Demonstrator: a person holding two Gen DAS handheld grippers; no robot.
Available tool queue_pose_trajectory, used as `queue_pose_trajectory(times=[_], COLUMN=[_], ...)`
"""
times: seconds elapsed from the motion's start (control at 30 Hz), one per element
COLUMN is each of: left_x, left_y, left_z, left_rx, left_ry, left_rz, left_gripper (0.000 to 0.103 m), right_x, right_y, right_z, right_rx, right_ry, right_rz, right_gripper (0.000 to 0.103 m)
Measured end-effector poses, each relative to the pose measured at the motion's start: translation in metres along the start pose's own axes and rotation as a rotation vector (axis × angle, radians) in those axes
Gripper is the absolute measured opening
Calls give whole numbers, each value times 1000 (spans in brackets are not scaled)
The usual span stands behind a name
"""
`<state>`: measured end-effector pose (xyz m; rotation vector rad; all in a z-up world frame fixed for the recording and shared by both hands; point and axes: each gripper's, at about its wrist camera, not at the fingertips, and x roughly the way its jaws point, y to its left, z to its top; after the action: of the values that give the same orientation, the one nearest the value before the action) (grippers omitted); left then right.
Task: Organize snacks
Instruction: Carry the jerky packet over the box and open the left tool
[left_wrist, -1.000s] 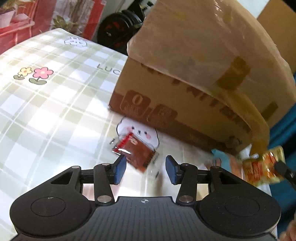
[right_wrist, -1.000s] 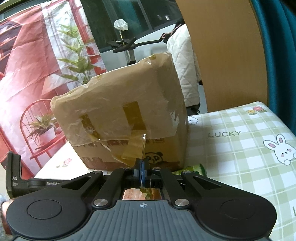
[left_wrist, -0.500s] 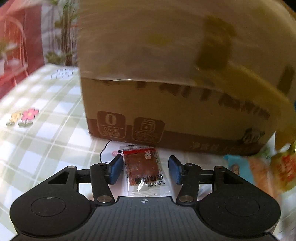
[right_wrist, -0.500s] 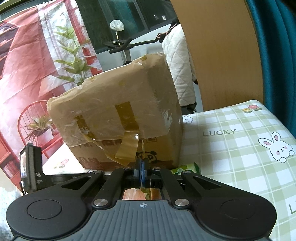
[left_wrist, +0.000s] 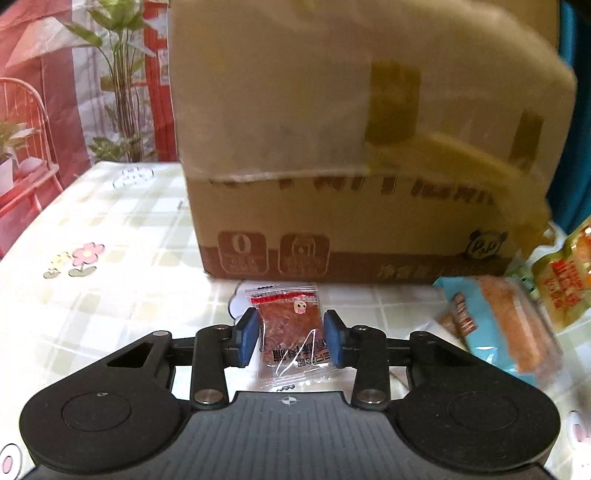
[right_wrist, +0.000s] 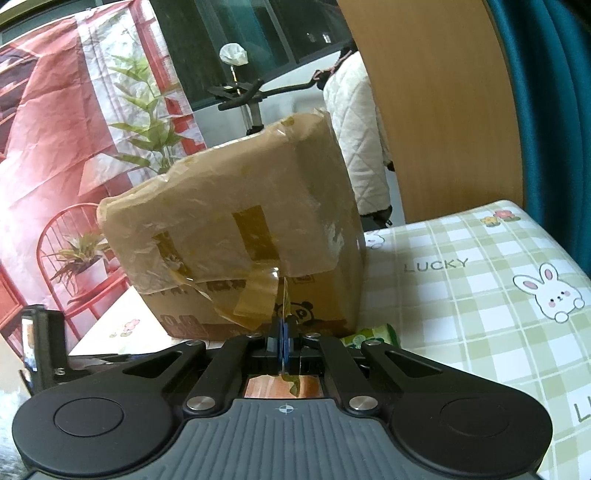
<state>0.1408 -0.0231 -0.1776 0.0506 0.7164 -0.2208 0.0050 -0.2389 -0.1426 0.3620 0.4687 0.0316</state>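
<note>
A small clear packet of red-brown jerky (left_wrist: 291, 325) lies flat on the checked tablecloth (left_wrist: 110, 295) in front of a taped cardboard box (left_wrist: 351, 147). My left gripper (left_wrist: 291, 339) is open, its blue pads on either side of the packet, close to its edges. My right gripper (right_wrist: 282, 338) is shut on a yellow-orange snack packet (right_wrist: 285, 299), seen edge-on between the pads and held above the table. That packet also shows at the right edge of the left wrist view (left_wrist: 565, 273).
A blue-wrapped bread snack (left_wrist: 498, 325) lies right of the jerky. A green packet (right_wrist: 373, 334) lies by the box's front corner. The box (right_wrist: 236, 236) has loose tape hanging. The left gripper's body (right_wrist: 40, 343) shows at the lower left of the right wrist view.
My left gripper swung to face the box squarely and moved up to the jerky packet, which now lies between its pads, closer together. My right gripper stayed shut on its packet and rose slightly.
</note>
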Motion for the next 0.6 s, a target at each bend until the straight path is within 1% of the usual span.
queue_pose_trajectory(times=[0.13,0.3,0.4,0.57,0.6], left_x=[-22,-58,-80,-107,-111], left_y=[13,28,32,36,35], left_z=[5,24,41,83,91], left_rx=[-23,-47,-62,-64,-60], left_ry=[-60,-162,-235,-378,-397], left_rz=[-15,-22,-22,-15,-10], left_gripper=[40,40,40,40,40], right_x=[-8,-26,-38,-54,-55], right_y=[3,10,17,29,31], right_z=[7,25,44,86,96], right_rx=[-4,-16,-29,-55,-62], right_ry=[-29,-86,-133,-217,-229], right_rz=[5,33,59,109,121], right_gripper=[1,1,1,1,1])
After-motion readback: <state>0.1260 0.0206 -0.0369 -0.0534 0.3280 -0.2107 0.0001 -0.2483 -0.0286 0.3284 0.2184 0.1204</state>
